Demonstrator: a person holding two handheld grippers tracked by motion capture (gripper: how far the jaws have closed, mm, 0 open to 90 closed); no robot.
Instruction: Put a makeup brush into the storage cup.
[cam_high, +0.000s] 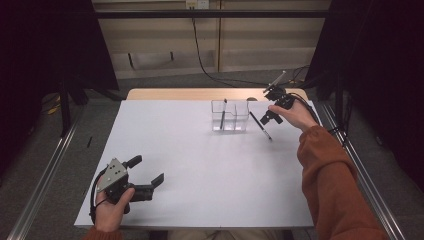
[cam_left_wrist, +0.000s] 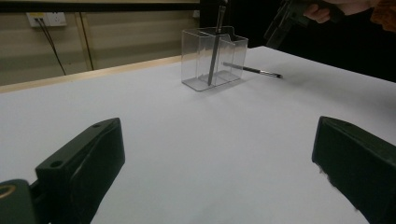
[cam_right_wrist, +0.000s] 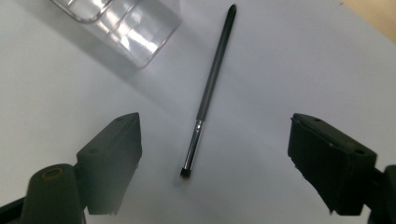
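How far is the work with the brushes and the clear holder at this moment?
Done: one brush already stands in the clear holder. In hand: the right gripper hangs with open jaws over the second brush, which lies flat on the white table beside the holder; nothing is gripped. Left: probably to grasp that brush and stand it in the holder. The left gripper rests open near the front edge.

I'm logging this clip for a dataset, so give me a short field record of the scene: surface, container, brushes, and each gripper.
surface: white table top
container: clear divided holder, upright near the far edge
brush in holder: dark brush, standing in one compartment
loose brush: slim brush, lying flat beside the holder, bristles toward the camera
right gripper: jaws open, poised over the loose brush, not touching it
left gripper: jaws open, nothing between them
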